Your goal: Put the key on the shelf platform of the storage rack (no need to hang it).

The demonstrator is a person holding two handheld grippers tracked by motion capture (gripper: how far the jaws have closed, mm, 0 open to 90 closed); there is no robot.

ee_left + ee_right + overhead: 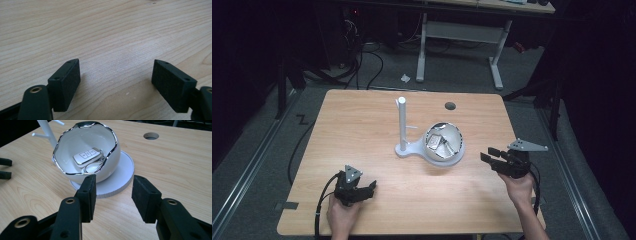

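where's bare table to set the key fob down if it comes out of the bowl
Bare wood lies between the left gripper and the stand's base, and along the table's far left. It is crowded around the bowl, the post and the right gripper.

White bowl with silver rim, white car key fob inside, white stand, light woodgrain surface, black hand-held gripper pads.
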